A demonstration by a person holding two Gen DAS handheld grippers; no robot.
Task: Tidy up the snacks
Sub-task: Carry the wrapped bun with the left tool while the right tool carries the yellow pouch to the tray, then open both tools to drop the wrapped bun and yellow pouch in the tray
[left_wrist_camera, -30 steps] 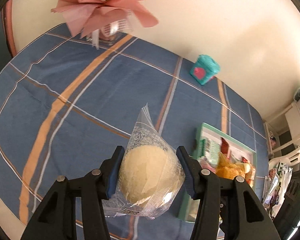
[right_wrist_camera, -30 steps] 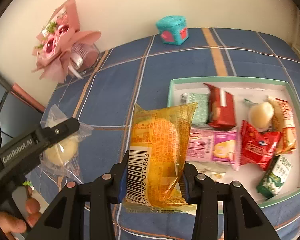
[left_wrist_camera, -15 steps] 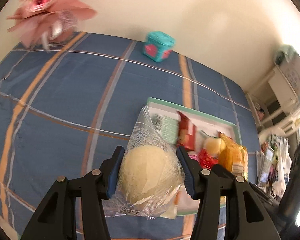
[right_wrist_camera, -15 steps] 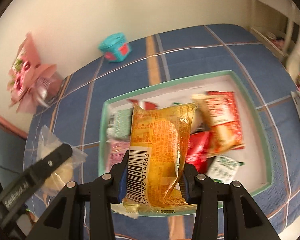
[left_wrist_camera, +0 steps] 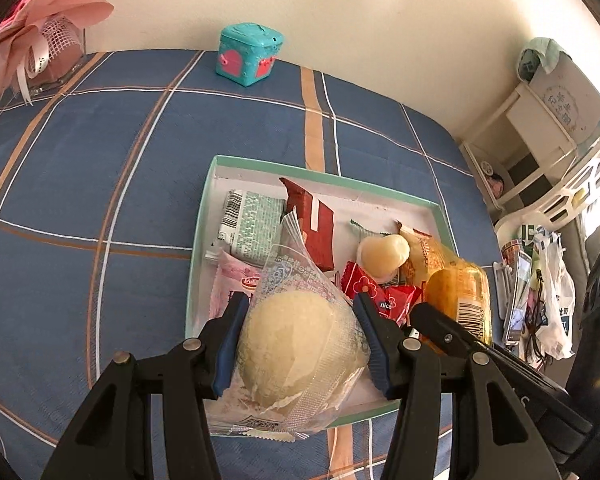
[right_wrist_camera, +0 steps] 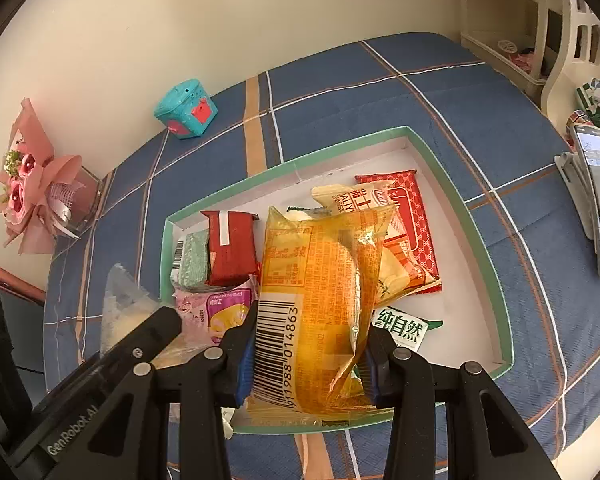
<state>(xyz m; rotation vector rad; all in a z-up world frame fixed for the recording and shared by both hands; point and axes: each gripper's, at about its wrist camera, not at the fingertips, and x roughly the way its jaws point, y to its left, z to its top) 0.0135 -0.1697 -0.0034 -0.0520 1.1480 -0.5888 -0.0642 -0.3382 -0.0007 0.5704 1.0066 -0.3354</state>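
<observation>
Over the tray [left_wrist_camera: 198,240] you had both loads: left gripper [left_wrist_camera: 300,336] clamped on the bun [left_wrist_camera: 296,356], right gripper [right_wrist_camera: 308,356] on the cake [right_wrist_camera: 320,292]. Lowering before release would have suited.

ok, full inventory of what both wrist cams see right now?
tray: 1, green rim, white inside, on tablecloth
loose snack packs: several, red, pink, green, white, in tray
tablecloth: 1, blue plaid, under everything
toy chest: 1, teal and pink, by wall
bouquet: 1, pink, far left corner
phone: 1, right of tray
round bun: 1, pale, clear wrapper, in left gripper
yellow pack: 1, barcode, in right gripper
</observation>
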